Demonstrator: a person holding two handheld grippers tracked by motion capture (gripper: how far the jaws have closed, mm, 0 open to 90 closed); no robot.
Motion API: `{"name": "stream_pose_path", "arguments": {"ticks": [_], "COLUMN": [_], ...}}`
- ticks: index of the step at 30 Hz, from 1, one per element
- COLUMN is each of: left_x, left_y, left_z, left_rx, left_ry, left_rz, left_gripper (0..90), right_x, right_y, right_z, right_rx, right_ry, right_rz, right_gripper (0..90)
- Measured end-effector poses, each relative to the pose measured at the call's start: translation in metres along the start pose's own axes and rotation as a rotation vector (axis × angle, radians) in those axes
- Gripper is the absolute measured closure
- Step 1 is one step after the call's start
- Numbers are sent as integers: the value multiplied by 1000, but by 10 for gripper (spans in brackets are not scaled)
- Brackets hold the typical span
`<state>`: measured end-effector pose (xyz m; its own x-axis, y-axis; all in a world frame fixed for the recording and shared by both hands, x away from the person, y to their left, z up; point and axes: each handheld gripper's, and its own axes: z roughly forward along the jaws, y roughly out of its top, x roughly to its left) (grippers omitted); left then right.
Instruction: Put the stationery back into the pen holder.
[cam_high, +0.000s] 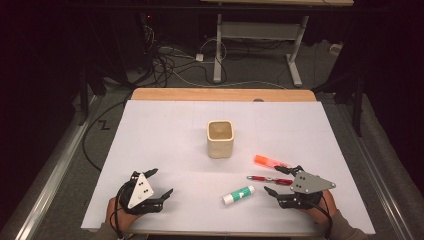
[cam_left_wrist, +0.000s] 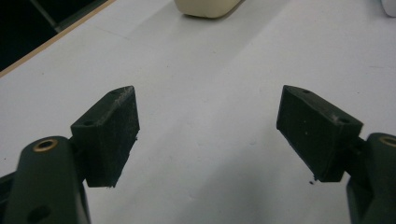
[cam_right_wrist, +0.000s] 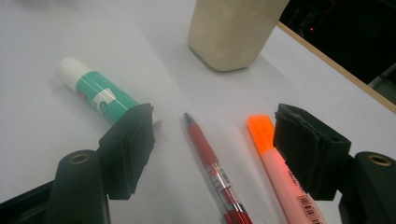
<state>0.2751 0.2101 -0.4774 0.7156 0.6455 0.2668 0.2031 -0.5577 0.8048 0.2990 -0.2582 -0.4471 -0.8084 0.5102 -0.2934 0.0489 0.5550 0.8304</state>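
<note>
Right gripper (cam_high: 281, 181): near the table's front right corner, jaws spread wide and pinching nothing; the red pen lies on the sheet in the gap between them.
Red pen (cam_right_wrist: 210, 163): flat on the white sheet, tip pointing toward the cup; its rear end is cut off at the bottom of the right gripper view.
Orange highlighter (cam_right_wrist: 275, 158): just beside the pen, on the side toward the table's right edge; partly covered by one jaw.
Glue stick (cam_right_wrist: 95, 91): left of the pen, well apart from it; its green end is hidden behind the other jaw.
Cup (cam_high: 220, 138): upright at the table's middle, open room all around it.
Left gripper (cam_high: 160, 183): near the front left corner, jaws spread, bare sheet between them.
Table (cam_high: 165, 117): the left half and far edge are open; the wooden rim shows along the far edge.
</note>
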Motion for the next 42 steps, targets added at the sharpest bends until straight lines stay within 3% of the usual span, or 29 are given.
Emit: {"name": "stream_pose_path", "arguments": {"ticks": [7,14,15,19,21,22,23,26,28,31,32,33,42], "left_x": [1,-1,-1,-1,-1,-1,0,1,1,0,0,0,0], "left_y": [0,1,0,0,0,0,0,0,0,0,0,0,0], "left_z": [1,0,0,0,0,1,1,1,1,2,2,1,1], "left_rx": [12,17,19,17,15,16,20,23,20,22,22,21,21], "left_ry": [-6,-5,-7,-25,-35,-36,-31,-28,-30,-32,-33,-35,-43], "left_rz": [-2,10,6,6,2,-1,-3,-7,-12,-9,-9,-9,-8], "left_gripper": [206,206,206,233,234,234,232,226,225,223,223,225,226], "right_x": [-2,3,5,9,14,14,18,22,24,30,30,33,44], "right_y": [3,22,30,39,48,48,54,63,66,79,79,84,88], "right_z": [-1,2,8,18,30,30,39,50,53,69,69,79,108], "right_rx": [-11,7,35,89,151,151,200,254,271,368,368,417,534], "right_ry": [0,81,128,182,263,263,301,366,380,445,445,476,568], "right_rz": [7,-37,-59,-110,-169,-169,-212,-258,-272,-365,-365,-391,-457], "right_gripper": [253,201,194,213,246,246,257,287,304,368,368,389,481]}}
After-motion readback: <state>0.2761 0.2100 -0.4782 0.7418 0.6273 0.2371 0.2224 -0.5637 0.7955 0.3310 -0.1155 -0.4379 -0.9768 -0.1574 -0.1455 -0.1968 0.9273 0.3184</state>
